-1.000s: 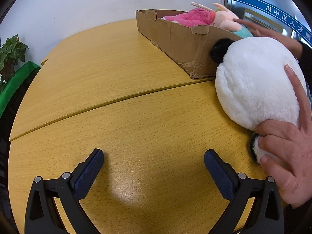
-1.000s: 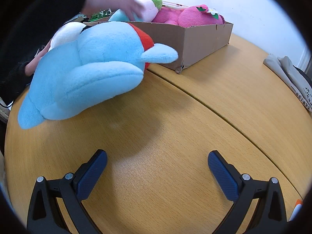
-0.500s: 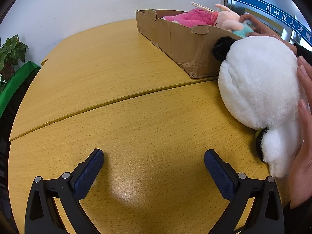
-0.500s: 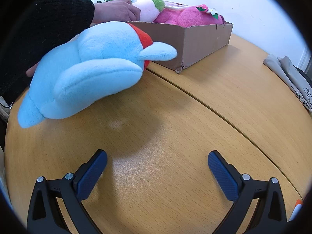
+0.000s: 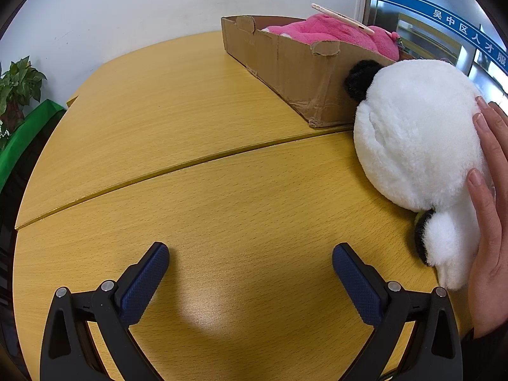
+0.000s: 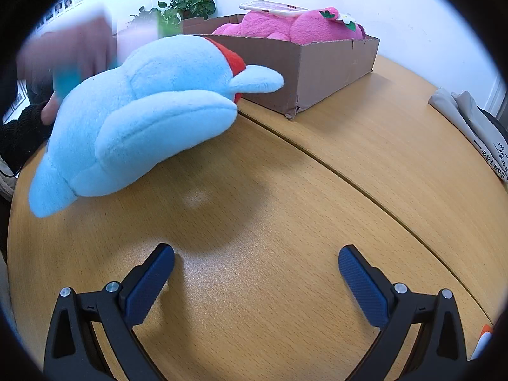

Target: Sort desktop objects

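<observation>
A white plush panda with black ears lies on the wooden table at the right, against the corner of a cardboard box. A person's hand rests on its far side. My left gripper stands open above bare table, to the left of the panda. In the right wrist view a light blue plush dolphin with a red patch lies at the left in front of the box. My right gripper is open and empty, nearer than the dolphin. A blurred hand moves behind the dolphin.
The box holds a pink plush toy with a phone lying on top. Folded grey cloth sits at the table's right edge. Potted plants stand off the table's left side. A seam crosses the tabletop.
The person's hand lifted a small pink and green plush out of the box and swept it left, now blurred. The other hand shifted along the panda. Both grippers stayed still.
</observation>
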